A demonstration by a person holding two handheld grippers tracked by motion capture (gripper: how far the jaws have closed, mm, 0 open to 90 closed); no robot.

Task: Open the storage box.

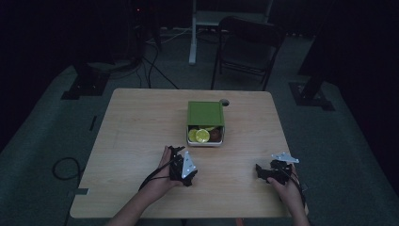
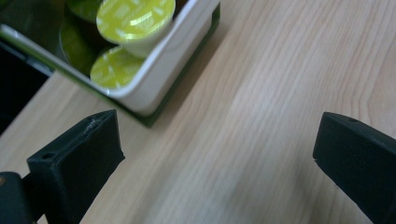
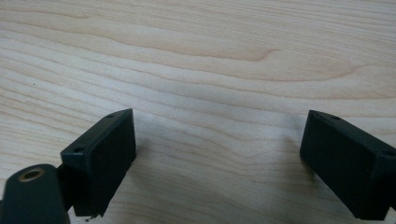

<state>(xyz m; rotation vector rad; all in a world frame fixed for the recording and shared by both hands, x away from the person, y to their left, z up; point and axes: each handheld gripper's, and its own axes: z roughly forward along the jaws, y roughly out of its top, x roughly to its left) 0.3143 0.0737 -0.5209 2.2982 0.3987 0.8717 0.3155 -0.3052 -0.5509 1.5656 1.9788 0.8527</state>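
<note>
Table (image 1: 141,122) in the high view carries a green box (image 1: 205,113) mid-way, its white tray (image 1: 207,142) slid toward the person so the yellow-lidded capsules (image 1: 202,135) lie exposed, both grippers low beside it. Left gripper (image 2: 219,140) view: jaws wide apart, empty, aimed just short of the tray (likely lining up a pick). Right gripper (image 3: 217,149) view: jaws spread over bare wood, well apart from the box, apparently parked clear.

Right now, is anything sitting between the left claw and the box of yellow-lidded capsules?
Nothing visible. The left claw is open over bare table, with the box of capsules just ahead and only wood grain between them.

Right tool (image 3: 219,163), jaws wide apart, over bare wooden table (image 3: 210,60)
</note>
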